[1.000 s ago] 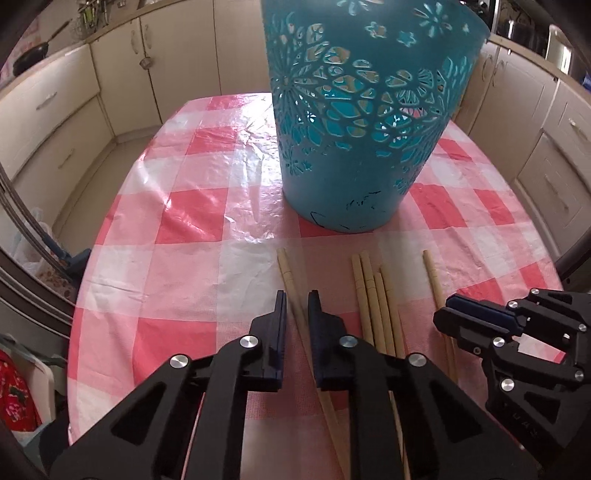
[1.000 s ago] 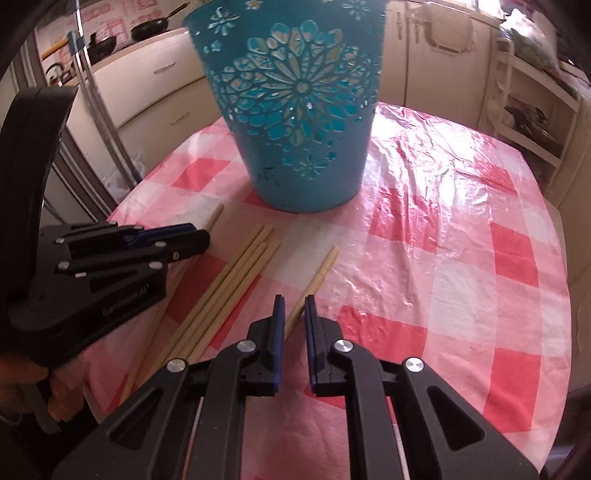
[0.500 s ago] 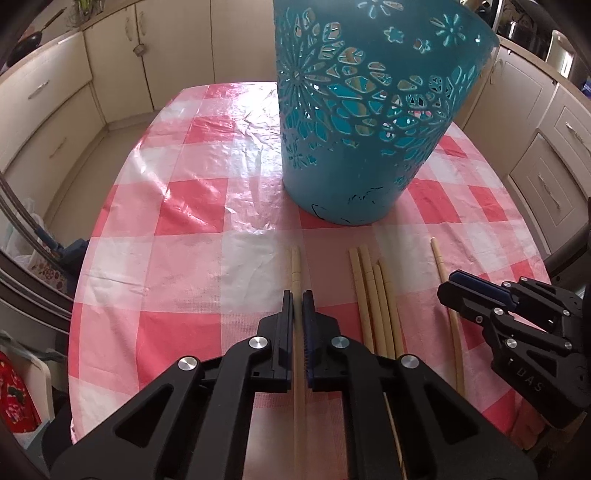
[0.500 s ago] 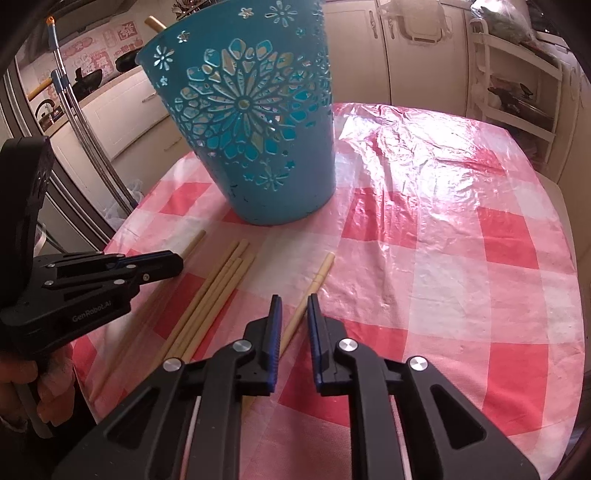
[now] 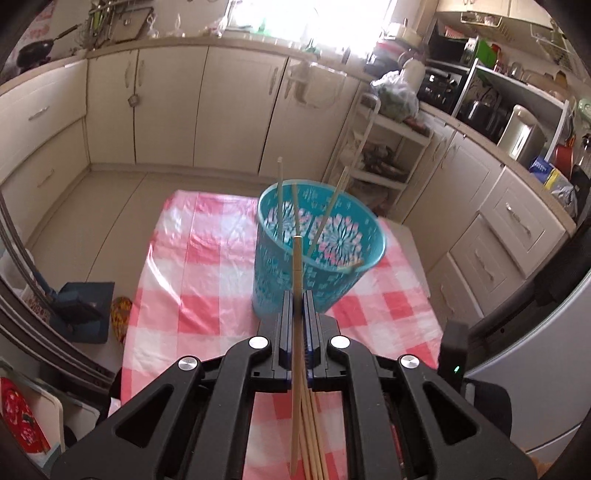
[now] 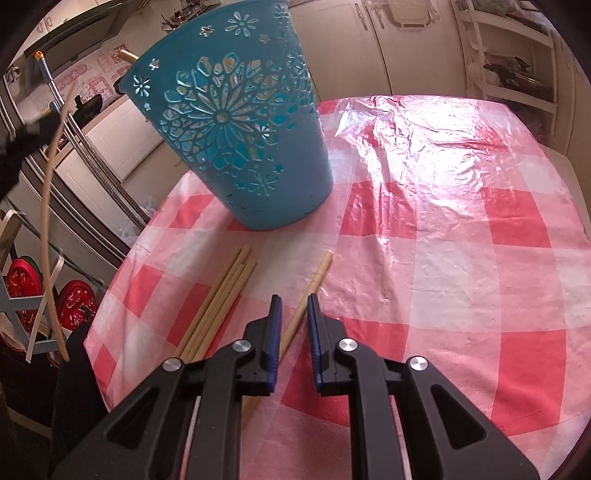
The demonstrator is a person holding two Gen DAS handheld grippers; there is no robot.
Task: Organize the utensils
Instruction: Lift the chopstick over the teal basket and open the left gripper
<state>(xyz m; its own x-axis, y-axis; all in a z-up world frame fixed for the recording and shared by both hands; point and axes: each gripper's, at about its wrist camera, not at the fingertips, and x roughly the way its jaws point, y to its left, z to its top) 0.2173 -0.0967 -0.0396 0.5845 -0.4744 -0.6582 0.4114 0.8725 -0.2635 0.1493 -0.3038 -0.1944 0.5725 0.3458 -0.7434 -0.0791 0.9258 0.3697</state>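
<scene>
One chopstick (image 5: pixel 296 280) lifted off the table (image 5: pixel 207 266) since before.
We note left gripper (image 5: pixel 296 306) clamping it above the basket (image 5: pixel 354 266); right gripper (image 6: pixel 291 306) narrowly parted, empty.

Daylight floods in from the window (image 5: pixel 280 22) at the top centre of my left view, blown out to white there. The room is bright and evenly lit, shadows soft. In that view the blue basket (image 5: pixel 317 251) is smeared with motion blur. In my right view the plastic tablecloth (image 6: pixel 424 155) throws strong white glare across the upper right, and a chopstick (image 6: pixel 48 206) at the left edge bows into a curve. Both views bend hard at the edges, with black corners.
</scene>
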